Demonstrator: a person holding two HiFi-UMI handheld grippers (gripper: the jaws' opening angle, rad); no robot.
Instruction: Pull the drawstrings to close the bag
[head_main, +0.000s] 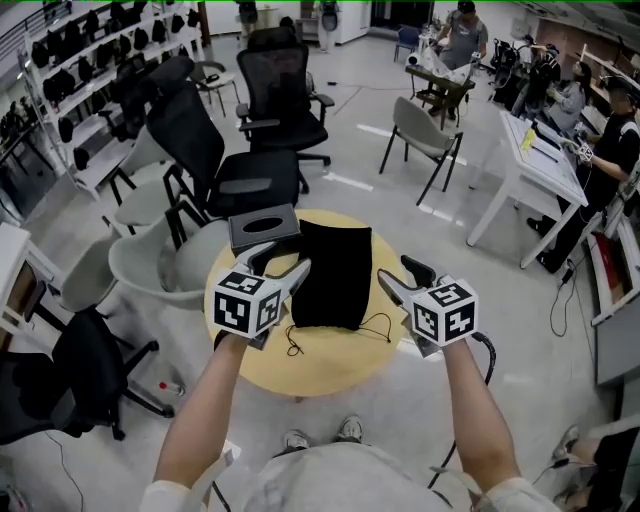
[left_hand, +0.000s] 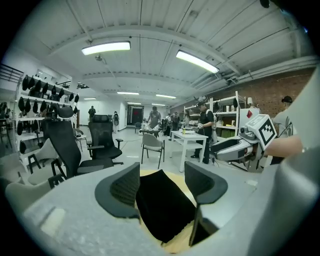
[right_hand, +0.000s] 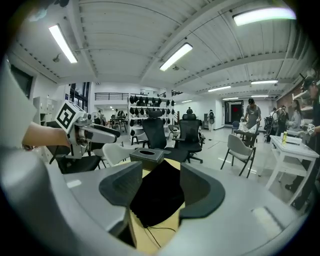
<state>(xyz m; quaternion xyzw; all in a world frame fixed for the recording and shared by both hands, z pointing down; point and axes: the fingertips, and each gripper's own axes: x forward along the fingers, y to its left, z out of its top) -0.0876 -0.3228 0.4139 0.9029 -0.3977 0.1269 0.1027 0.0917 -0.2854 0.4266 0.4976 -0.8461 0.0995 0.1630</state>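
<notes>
Head view: black bag (head_main: 332, 275) lies between left claw (head_main: 285, 263) and right claw (head_main: 402, 277), both wide, empty; drawstrings (head_main: 292, 347) trail toward tabletop's (head_main: 330, 372) near edge.

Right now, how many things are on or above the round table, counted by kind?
Bag: 1
Box: 1
Grippers: 2 (left gripper, right gripper, both open)
Total: 4
</notes>
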